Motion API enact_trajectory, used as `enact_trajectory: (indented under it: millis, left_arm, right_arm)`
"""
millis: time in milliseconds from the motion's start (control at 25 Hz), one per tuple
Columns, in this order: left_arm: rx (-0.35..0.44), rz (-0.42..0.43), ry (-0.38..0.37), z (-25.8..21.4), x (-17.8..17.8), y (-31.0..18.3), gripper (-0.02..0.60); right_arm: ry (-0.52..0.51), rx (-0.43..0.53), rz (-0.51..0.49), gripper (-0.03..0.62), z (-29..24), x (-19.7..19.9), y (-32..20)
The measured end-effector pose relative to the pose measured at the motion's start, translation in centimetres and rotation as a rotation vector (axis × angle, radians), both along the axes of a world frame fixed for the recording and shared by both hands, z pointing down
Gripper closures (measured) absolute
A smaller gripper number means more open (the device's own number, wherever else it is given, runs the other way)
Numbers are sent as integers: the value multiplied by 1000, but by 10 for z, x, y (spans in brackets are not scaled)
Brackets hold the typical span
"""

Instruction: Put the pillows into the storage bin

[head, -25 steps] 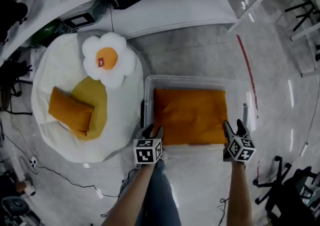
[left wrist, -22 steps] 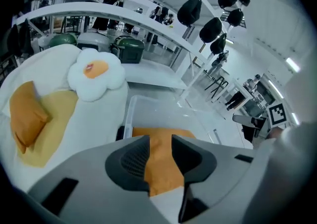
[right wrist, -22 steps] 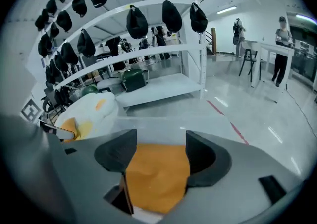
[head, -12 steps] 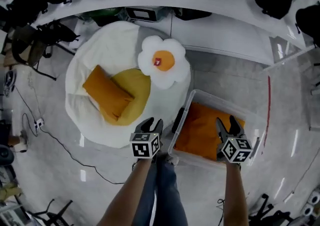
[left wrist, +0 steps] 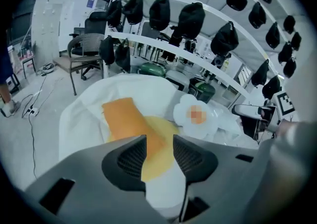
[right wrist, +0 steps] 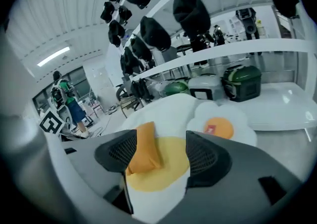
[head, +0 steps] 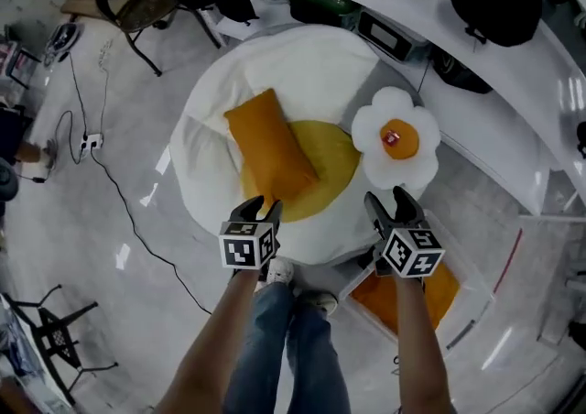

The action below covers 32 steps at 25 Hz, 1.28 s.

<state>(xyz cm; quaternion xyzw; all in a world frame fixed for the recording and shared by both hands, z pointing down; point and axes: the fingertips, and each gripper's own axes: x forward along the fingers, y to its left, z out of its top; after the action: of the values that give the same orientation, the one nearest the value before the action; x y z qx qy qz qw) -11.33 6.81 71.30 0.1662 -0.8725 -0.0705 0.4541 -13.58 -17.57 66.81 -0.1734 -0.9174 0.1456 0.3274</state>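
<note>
On the big white cushion (head: 215, 119) in front of us lie three pillows that are not in the storage bin yet. The long orange pillow (head: 270, 148) runs from far-left to near-right. Its near end is just ahead of our left gripper (head: 256, 209). It rests partly on the round yellow pillow (head: 328, 169), which lies straight ahead between our two grippers. The egg pillow (head: 396, 140) (white with a yellow middle) sits just ahead of our right gripper (head: 385, 201), near the edge of the cushion.

We think the left gripper is nearer the long orange pillow and the right gripper is nearer the egg pillow. The left gripper's jaws have just been opening. They stand partly apart with nothing between them. The right gripper's jaws stand wide apart and hold nothing too.

The storage bin (head: 465, 304) is low at our right side, behind the right gripper and partly hidden by it. A flat orange pillow (head: 439, 286) lies in it already. So any pillow we pick up has to come back toward us and to the right.

The curved white desk (head: 540, 73) stands close behind the egg pillow, so we have little room there. We have more room on the left, where a black cable (head: 119, 201) lies on the floor.
</note>
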Motion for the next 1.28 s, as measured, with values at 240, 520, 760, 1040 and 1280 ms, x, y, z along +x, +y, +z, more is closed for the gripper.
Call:
enact_trajectory:
  millis: [240, 520, 760, 1040, 1280]
  left_arm:
    - [3, -53, 25, 54, -25, 71, 359]
    - [36, 0, 50, 154, -68, 85, 340]
    - [70, 45, 111, 211, -79, 72, 321]
    - [141, 19, 100, 211, -77, 71, 407]
    - [153, 107, 42, 132, -58, 34, 431]
  right_arm:
    - [40, -5, -217, 303, 60, -52, 128]
    - [116, 84, -437, 289, 178, -87, 201]
    - [228, 145, -610, 260, 260, -78, 220]
    - [201, 73, -575, 466, 249, -71, 236]
    - [153, -32, -351, 496, 174, -33, 194]
